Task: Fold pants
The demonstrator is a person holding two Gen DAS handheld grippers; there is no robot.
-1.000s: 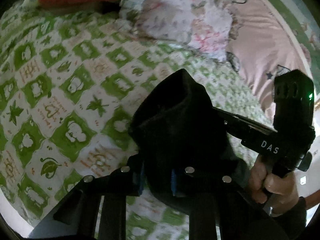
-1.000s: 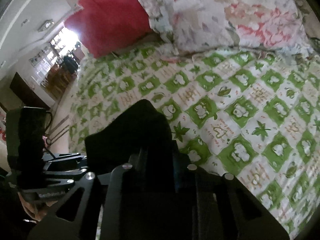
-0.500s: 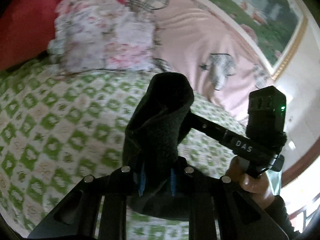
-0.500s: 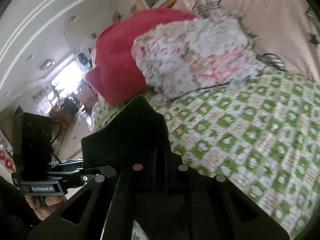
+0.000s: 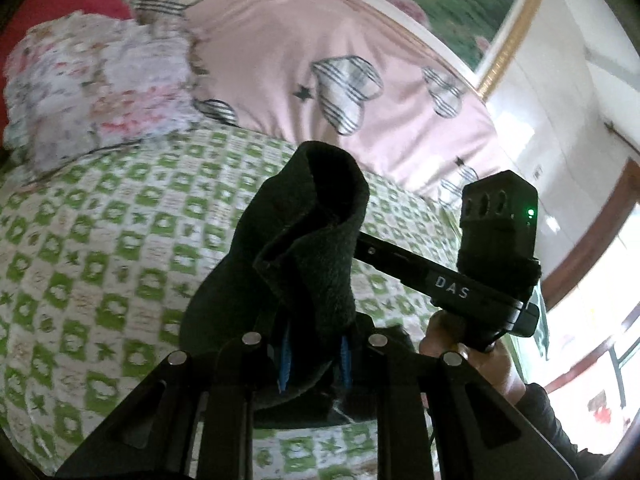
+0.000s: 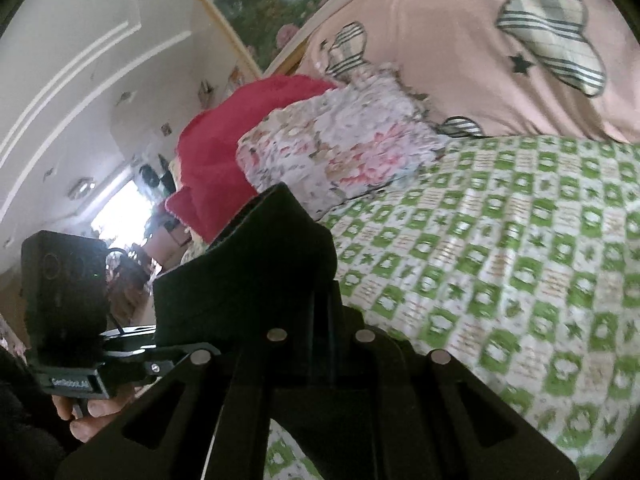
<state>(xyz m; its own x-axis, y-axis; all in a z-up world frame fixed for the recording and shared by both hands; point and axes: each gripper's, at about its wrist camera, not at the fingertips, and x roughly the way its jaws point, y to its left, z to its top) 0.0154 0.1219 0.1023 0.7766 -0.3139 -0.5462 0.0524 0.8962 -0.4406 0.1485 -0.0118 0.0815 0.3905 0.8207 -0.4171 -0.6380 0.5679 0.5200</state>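
The black pants [image 5: 316,236] hang lifted above the bed, bunched into a thick roll. My left gripper [image 5: 314,360] is shut on this roll, and the cloth fills the gap between its blue pads [image 5: 285,364]. In the right wrist view the same pants [image 6: 256,276] rise as a dark peak over my right gripper [image 6: 320,316], which is shut on the cloth; the cloth hides its fingertips. The two grippers are close side by side: the right one's camera block [image 5: 496,220] shows beside the left, and the left one's block [image 6: 64,300] beside the right.
Below lies a bed with a green and white checked quilt [image 5: 100,264]. At its head are a folded floral blanket [image 5: 96,84], a red blanket [image 6: 216,152] and a pink cover with striped hearts [image 5: 320,60]. A person's hand [image 5: 480,356] grips each handle.
Both grippers have risen and swung toward the head of the bed, carrying the pants with them. The views have tilted up and rolled. The right jaws closed tighter on the cloth.
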